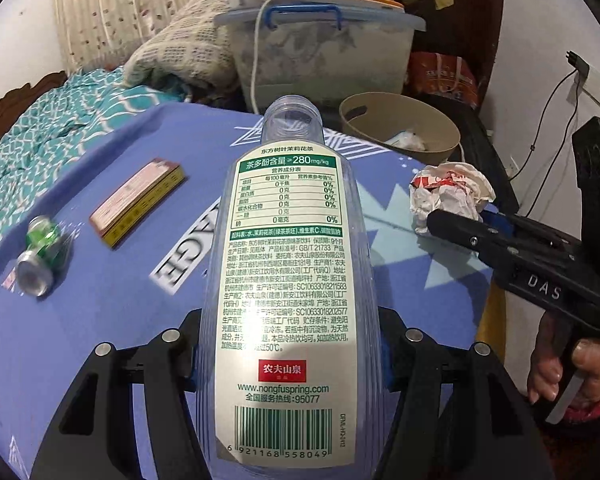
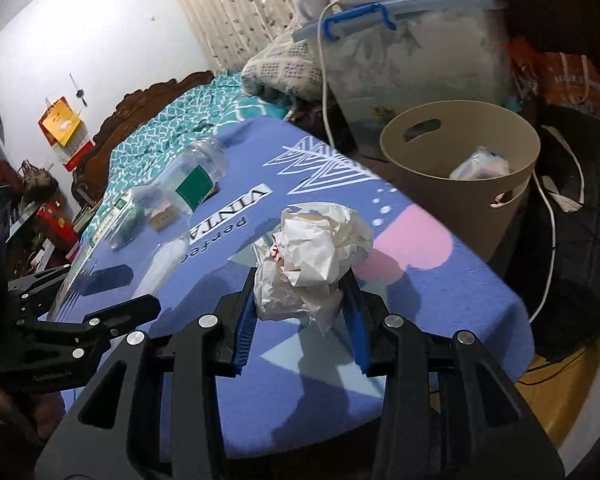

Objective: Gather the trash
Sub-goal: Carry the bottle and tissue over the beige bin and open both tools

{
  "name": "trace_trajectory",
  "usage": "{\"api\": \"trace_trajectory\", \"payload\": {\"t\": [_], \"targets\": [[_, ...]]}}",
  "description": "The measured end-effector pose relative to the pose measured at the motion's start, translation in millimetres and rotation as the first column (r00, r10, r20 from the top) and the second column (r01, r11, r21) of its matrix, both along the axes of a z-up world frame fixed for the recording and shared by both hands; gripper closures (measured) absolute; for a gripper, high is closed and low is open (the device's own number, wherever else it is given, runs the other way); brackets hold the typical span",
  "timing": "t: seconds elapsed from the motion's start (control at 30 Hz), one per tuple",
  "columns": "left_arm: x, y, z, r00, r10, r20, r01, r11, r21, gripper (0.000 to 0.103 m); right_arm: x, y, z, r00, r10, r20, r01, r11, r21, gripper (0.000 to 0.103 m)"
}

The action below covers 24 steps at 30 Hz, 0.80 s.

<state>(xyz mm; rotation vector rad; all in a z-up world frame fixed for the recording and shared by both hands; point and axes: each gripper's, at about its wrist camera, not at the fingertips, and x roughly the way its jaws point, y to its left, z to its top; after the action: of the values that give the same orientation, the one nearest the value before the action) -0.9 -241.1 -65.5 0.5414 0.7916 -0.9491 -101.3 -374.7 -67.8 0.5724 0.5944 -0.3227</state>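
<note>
Indoors, a worktop (image 1: 112,320) draped in a purple-blue cloth with white leaf prints, a pink patch and printed lettering stands in a cluttered bedroom. Beyond it lie a bed (image 1: 28,140) with a teal patterned cover and dark carved headboard, a pale striped curtain (image 1: 112,4), a white wall, and one large clear storage box (image 1: 320,56) with a blue handle. Just past the worktop's far corner sits one tan waste bin (image 2: 464,184) with white scraps inside. On the cloth rest one crushed green drink can (image 1: 42,256) and one flat red and yellow carton (image 1: 136,200), side by side near the bed-side edge. One clear, uncapped plastic bottle (image 1: 288,280) with a white and green label is clamped between the jaws of the left hand-held gripper (image 1: 288,344), raised above the cloth, its open neck pointing toward the bin. One crumpled ball of white paper (image 2: 312,256) with red print is pinched between the blue pads of the right hand-held gripper (image 2: 304,308), held above the cloth near the bin-side corner. A hand (image 1: 560,376) grips the right tool's handle.
</note>
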Motion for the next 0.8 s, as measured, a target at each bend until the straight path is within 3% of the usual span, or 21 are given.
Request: {"api": "trace_trajectory", "payload": {"t": [0.8], "targets": [[4, -27, -8, 0.999, -0.049, -0.016, 0.049, 0.998, 0.033, 0.045, 1, -17, -2, 1.0, -0.02, 0.014, 0.02, 1.0, 0.001, 0.061]]}}
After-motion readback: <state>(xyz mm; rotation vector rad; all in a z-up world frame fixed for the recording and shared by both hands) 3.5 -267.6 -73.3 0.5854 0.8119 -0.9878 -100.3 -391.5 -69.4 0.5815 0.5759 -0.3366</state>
